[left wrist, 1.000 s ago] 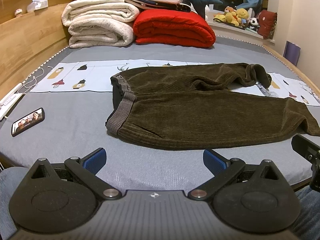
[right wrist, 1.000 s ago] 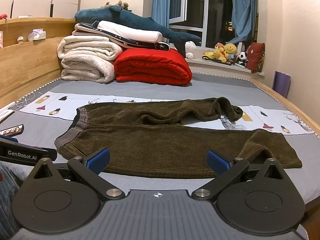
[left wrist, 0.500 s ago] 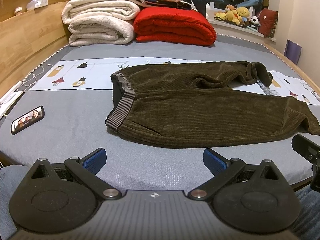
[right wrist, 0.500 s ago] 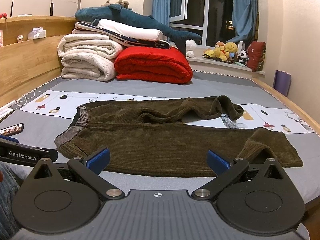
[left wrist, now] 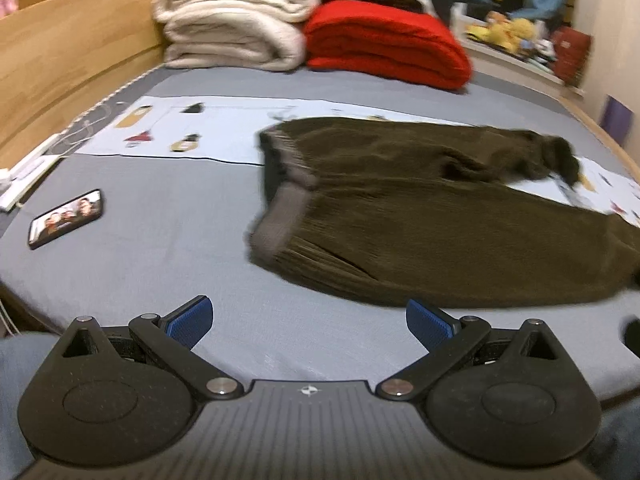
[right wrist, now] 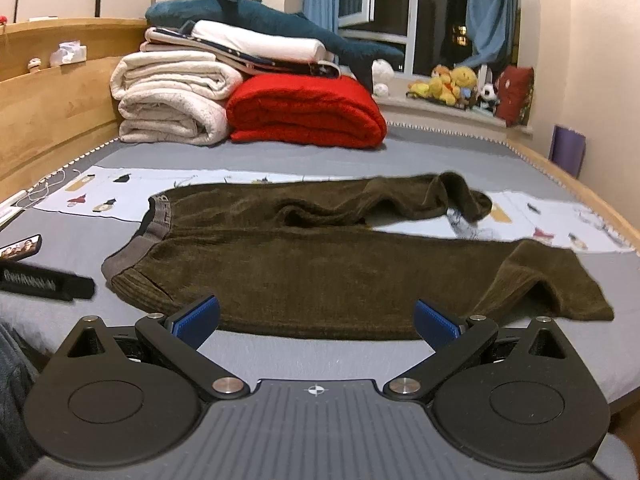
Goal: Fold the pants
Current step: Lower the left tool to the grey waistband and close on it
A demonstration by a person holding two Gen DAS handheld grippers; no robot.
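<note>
Dark olive corduroy pants [left wrist: 440,216] [right wrist: 320,264] lie spread on the grey bed sheet [left wrist: 160,240], grey waistband [left wrist: 280,216] to the left and legs running right. The far leg is bunched, its cuff [right wrist: 468,196] curled up; the near leg lies flat. My left gripper [left wrist: 308,320] is open and empty, hovering over the sheet just short of the pants' near edge, by the waistband end. My right gripper [right wrist: 316,318] is open and empty too, at the near edge of the near leg. The left gripper's black body [right wrist: 44,282] shows at the right view's left side.
A phone [left wrist: 66,218] lies screen up on the sheet left of the pants. A pale printed cloth [left wrist: 192,128] runs under the far leg. Folded white blankets [right wrist: 172,100], a red blanket [right wrist: 308,112] and a plush shark [right wrist: 272,20] are stacked at the back. A wooden headboard [left wrist: 72,60] bounds the left.
The left gripper has moved forward and tilted down toward the waistband end; its view is blurred. The right gripper has edged closer to the near leg. Both stay open.
</note>
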